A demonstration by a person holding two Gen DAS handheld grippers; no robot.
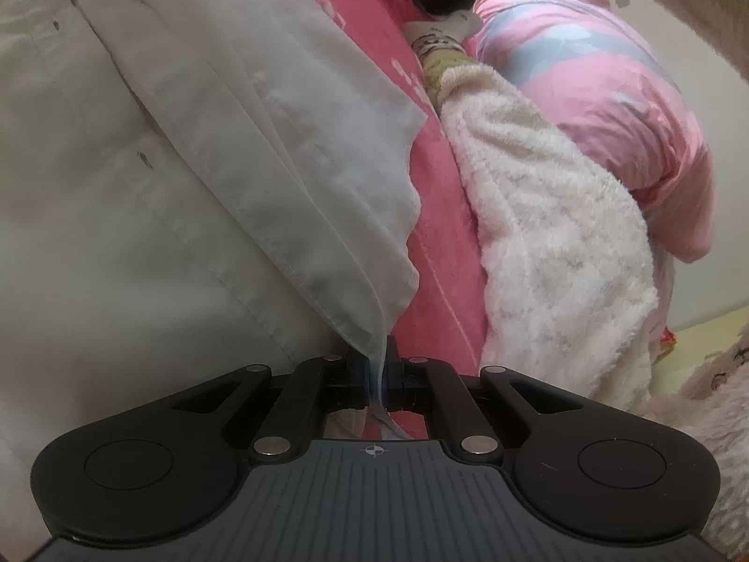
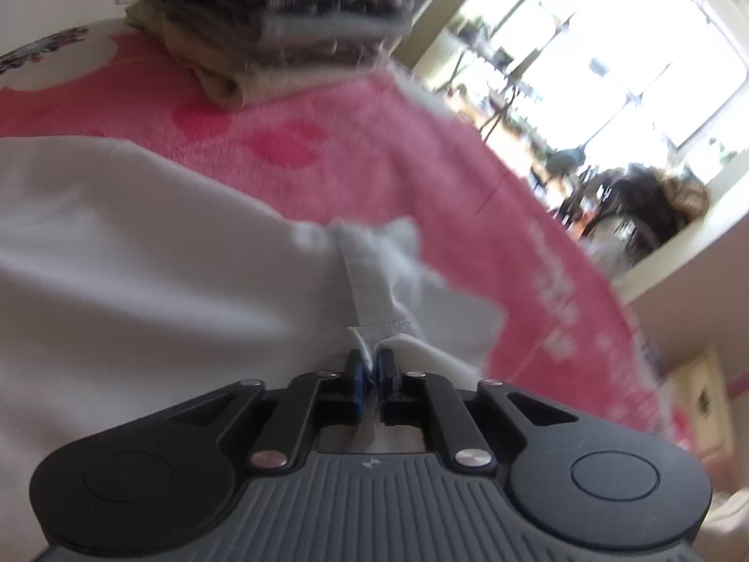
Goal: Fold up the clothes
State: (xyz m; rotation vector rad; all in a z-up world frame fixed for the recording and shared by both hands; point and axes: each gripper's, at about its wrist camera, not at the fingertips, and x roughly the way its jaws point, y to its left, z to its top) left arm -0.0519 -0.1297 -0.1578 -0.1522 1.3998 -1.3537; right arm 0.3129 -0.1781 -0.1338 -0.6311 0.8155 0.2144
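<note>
A white garment (image 1: 140, 178) lies spread over a pink blanket (image 1: 440, 215). In the left wrist view my left gripper (image 1: 374, 365) is shut on a thin corner of that white cloth, which rises from the pads and drapes up to the left. In the right wrist view the same white garment (image 2: 140, 243) fills the left half. My right gripper (image 2: 370, 367) is shut on a hemmed edge of it, a fold of cloth pinched between the blue pads. The right view is blurred by motion.
A fluffy cream blanket (image 1: 552, 243) and a pink and blue quilt (image 1: 599, 75) lie to the right of the garment. A stack of folded clothes (image 2: 281, 14) sits at the far end of the pink blanket (image 2: 374, 154). A bright window (image 2: 608, 47) is beyond.
</note>
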